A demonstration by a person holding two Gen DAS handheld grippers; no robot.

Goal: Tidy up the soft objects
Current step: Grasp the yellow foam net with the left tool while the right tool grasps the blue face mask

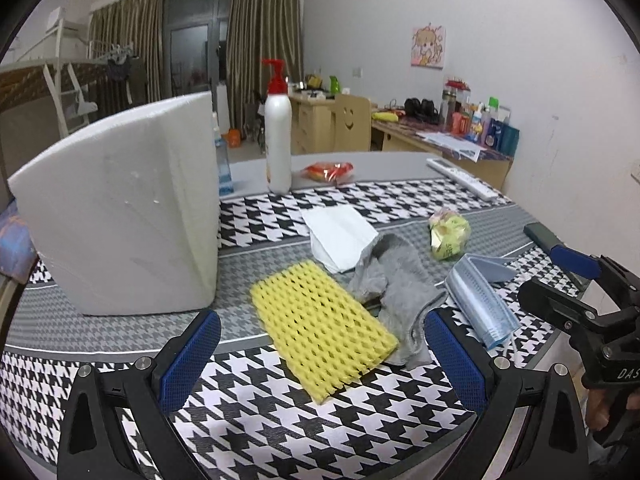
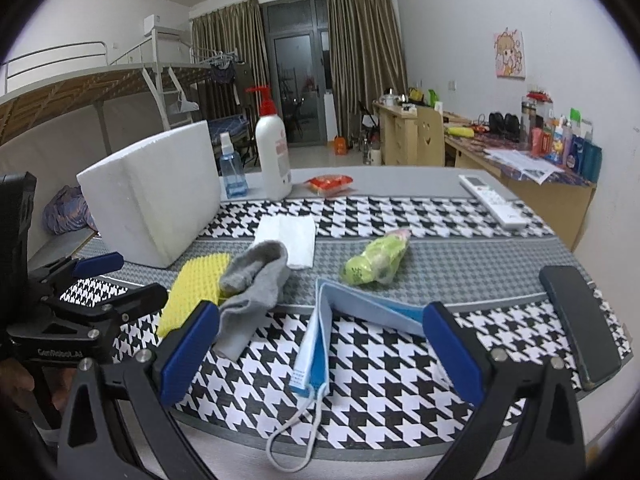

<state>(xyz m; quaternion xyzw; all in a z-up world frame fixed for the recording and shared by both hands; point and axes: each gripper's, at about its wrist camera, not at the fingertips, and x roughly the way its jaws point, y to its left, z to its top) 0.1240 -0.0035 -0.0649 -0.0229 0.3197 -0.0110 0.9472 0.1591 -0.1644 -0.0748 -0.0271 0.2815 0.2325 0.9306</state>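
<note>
A yellow foam net [image 1: 320, 328] [image 2: 196, 292] lies on the houndstooth cloth with a grey sock [image 1: 396, 292] [image 2: 252, 284] overlapping its right edge. Behind them lie a white tissue [image 1: 340, 236] [image 2: 288, 236] and a crumpled green bag [image 1: 448, 236] [image 2: 376, 260]. A folded blue face mask [image 1: 480, 300] [image 2: 320, 332] lies to the right. My left gripper [image 1: 322, 360] [image 2: 140, 276] is open, just short of the net's near end. My right gripper [image 2: 320, 356] [image 1: 540, 272] is open too, its fingers on either side of the mask and holding nothing.
A white foam box [image 1: 120, 216] [image 2: 148, 196] stands at the left. Behind it are a spray bottle [image 2: 231, 168], a lotion bottle [image 1: 279, 140] and a red snack packet [image 1: 328, 170]. A remote [image 2: 492, 200] and a dark phone [image 2: 580, 320] lie at the right edge.
</note>
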